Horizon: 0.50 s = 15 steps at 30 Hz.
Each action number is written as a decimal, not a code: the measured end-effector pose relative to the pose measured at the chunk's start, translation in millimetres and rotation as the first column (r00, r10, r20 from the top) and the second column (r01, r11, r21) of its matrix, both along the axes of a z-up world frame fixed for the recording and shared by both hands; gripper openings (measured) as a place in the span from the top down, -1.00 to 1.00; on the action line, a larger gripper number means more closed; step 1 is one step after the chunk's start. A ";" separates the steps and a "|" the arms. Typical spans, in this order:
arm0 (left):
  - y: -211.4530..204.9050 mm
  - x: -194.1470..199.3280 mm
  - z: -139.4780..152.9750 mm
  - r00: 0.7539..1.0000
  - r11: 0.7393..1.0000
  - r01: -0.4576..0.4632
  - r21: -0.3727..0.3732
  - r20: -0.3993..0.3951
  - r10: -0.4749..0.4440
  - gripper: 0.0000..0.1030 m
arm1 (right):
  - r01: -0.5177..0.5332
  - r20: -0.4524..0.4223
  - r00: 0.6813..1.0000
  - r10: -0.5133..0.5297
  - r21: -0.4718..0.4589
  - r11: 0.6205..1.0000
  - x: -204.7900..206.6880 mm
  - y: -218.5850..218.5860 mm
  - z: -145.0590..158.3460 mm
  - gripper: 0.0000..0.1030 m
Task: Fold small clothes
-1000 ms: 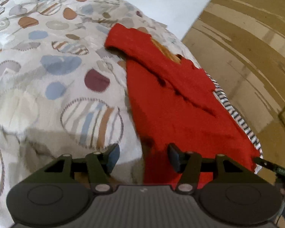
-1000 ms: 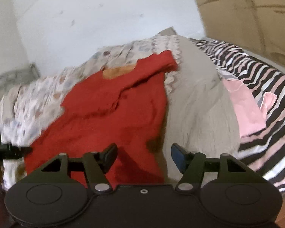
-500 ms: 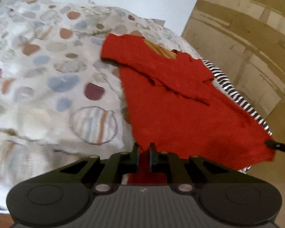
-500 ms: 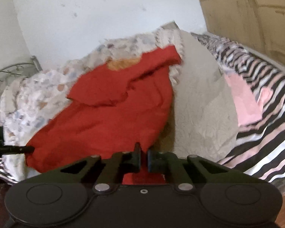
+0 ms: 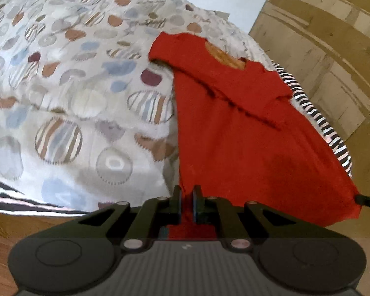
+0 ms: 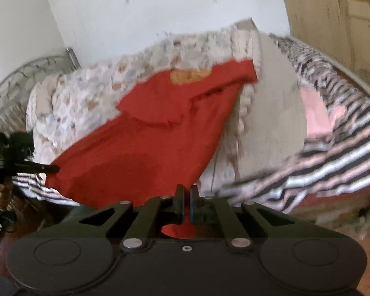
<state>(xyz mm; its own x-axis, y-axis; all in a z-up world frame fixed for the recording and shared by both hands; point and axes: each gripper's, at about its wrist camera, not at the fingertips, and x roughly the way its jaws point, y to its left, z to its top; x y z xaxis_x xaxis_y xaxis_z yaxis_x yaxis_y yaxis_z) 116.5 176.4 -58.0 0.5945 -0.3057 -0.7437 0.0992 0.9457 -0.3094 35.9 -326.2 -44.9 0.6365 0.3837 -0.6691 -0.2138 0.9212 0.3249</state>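
**A:** Where does the garment lie, and what do you hold?

**B:** The red dress (image 5: 239,133) lies spread on the patterned quilt (image 5: 69,93), collar end far from me, hem toward me at the edge of the bed; my left gripper (image 5: 186,203) is pinched tight on one hem corner, with red cloth showing between and behind the fingers; my right gripper (image 6: 187,203) is clamped the same way on the other corner; the hem sags a little between the two.

**A:** So what is the step?

**B:** I judge it is the lengthwise fold, hem carried up toward the orange neck patch (image 5: 223,55); nothing is folded over yet.

**A:** How do you do it well?

**B:** I would lift both corners together and level, keeping them well apart so the hem stays taut; then travel forward over the body of the dress and lay the hem down just short of the collar; I open only once the cloth rests.

**A:** Risks?

**B:** The quilt is soft and lumpy, so the lower layer may drag and bunch; one sleeve (image 5: 256,103) already lies folded across the chest and could shift; the pink cloth (image 6: 315,116) on the striped sheet (image 6: 338,153) sits well clear on my right.
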 end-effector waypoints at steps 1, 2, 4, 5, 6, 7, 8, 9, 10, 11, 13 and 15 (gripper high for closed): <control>-0.4 -0.3 -4.6 1.000 1.000 0.000 0.002 0.002 0.000 0.85 | 0.011 -0.010 1.000 -0.011 -0.001 1.000 -0.3 0.5 -7.2 0.95; -1.4 1.6 -8.3 1.000 1.000 0.001 0.010 -0.001 -0.001 0.85 | 0.019 -0.014 1.000 -0.019 -0.007 1.000 -1.1 0.5 -13.0 0.95; -5.6 3.0 -11.8 1.000 0.999 0.008 0.040 0.007 -0.008 0.84 | 0.035 -0.027 0.999 -0.036 -0.012 0.999 0.5 0.6 -24.5 0.95; -7.6 3.5 -13.0 1.000 0.998 0.012 0.054 0.009 -0.013 0.84 | 0.045 -0.034 0.998 -0.045 -0.006 0.999 1.7 -0.1 -29.4 0.94; -9.2 4.1 -13.9 1.000 0.998 0.017 0.061 0.010 -0.018 0.83 | 0.054 -0.039 0.998 -0.054 -0.006 0.999 2.5 0.0 -33.7 0.94; -11.0 3.4 -15.2 1.000 0.998 0.019 0.061 0.010 -0.020 0.82 | 0.058 -0.041 0.997 -0.059 -0.011 0.998 2.5 0.3 -37.8 0.94; -12.5 4.7 -16.0 1.000 0.998 0.019 0.058 0.006 -0.020 0.81 | 0.060 -0.039 0.997 -0.061 -0.019 0.998 2.9 1.6 -40.4 0.94; -12.7 5.8 -17.1 1.000 0.998 0.017 0.053 0.001 -0.017 0.80 | 0.060 -0.035 0.998 -0.061 -0.026 0.998 2.8 2.9 -42.8 0.93; -12.6 6.6 -18.5 1.000 0.999 0.012 0.046 -0.003 -0.012 0.77 | 0.058 -0.028 0.998 -0.059 -0.036 0.998 3.1 5.3 -45.0 0.92; -12.0 7.5 -20.1 1.000 0.999 0.007 0.037 -0.007 -0.007 0.70 | 0.056 -0.022 0.998 -0.057 -0.047 0.997 3.2 7.6 -47.2 0.91; -10.0 8.0 -21.7 1.000 1.000 -0.011 0.024 -0.018 0.011 0.61 | 0.050 -0.006 0.999 -0.050 -0.084 0.995 3.6 12.9 -52.4 0.87; -7.9 6.7 -22.2 0.999 0.999 -0.030 0.024 -0.021 0.030 0.50 | 0.042 0.003 0.999 -0.042 -0.130 0.991 4.3 20.0 -57.1 0.65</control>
<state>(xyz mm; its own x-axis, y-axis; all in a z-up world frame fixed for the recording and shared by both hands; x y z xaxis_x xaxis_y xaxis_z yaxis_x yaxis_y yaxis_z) 123.2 168.6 -80.2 0.5872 -0.2699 -0.7631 0.0644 0.9554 -0.2884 40.2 -306.2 -102.1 0.6504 0.2668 -0.7112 -0.1744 0.9637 0.2021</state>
